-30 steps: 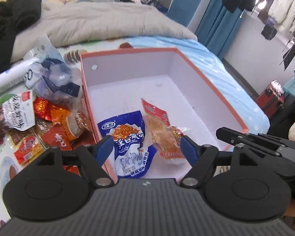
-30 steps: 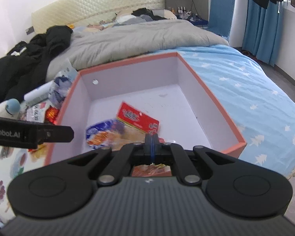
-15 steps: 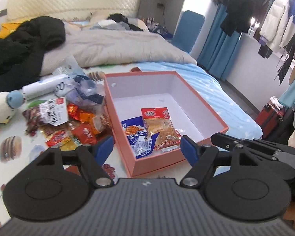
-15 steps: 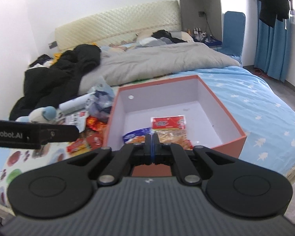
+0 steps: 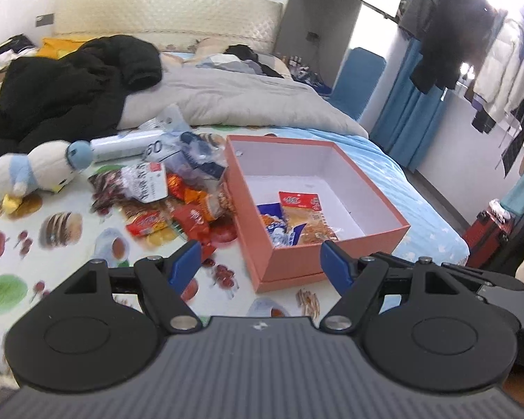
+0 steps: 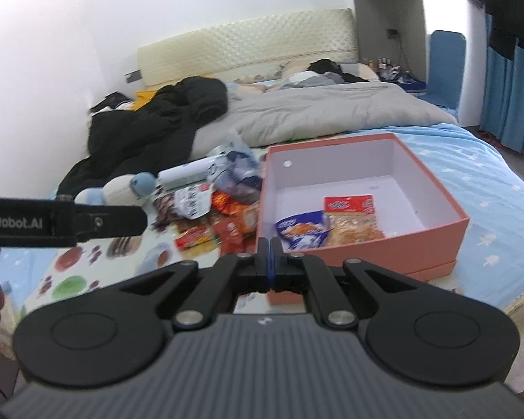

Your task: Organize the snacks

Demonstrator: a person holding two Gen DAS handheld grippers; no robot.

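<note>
Left wrist view shows the left gripper [image 5: 261, 257] closest to us, with its two blue tips wide apart and nothing between them. Right wrist view shows the right gripper [image 6: 270, 244] with its tips pressed together, and it holds nothing.

Just past the grippers sits the pink box [image 5: 335, 255] near the foot edge of the bed [image 5: 433, 216]. Two snacks lie inside it, close to the near wall: a blue packet [image 6: 302, 232] and an orange packet [image 6: 353, 221] with a red top, side by side and touching. Most of the box floor is bare.

Beside the box, toward the left edge of the bed, lies the pile of snacks [image 5: 178, 209], touching the box wall. It has red, orange and clear packets, more than I can count.

Farther off are a plush toy [image 5: 31, 171], a white bottle [image 5: 129, 145], a black coat [image 5: 73, 80] and a grey blanket [image 5: 234, 101].

I think the job has only started. Two packets are in, and the big pile is left to move.
</note>
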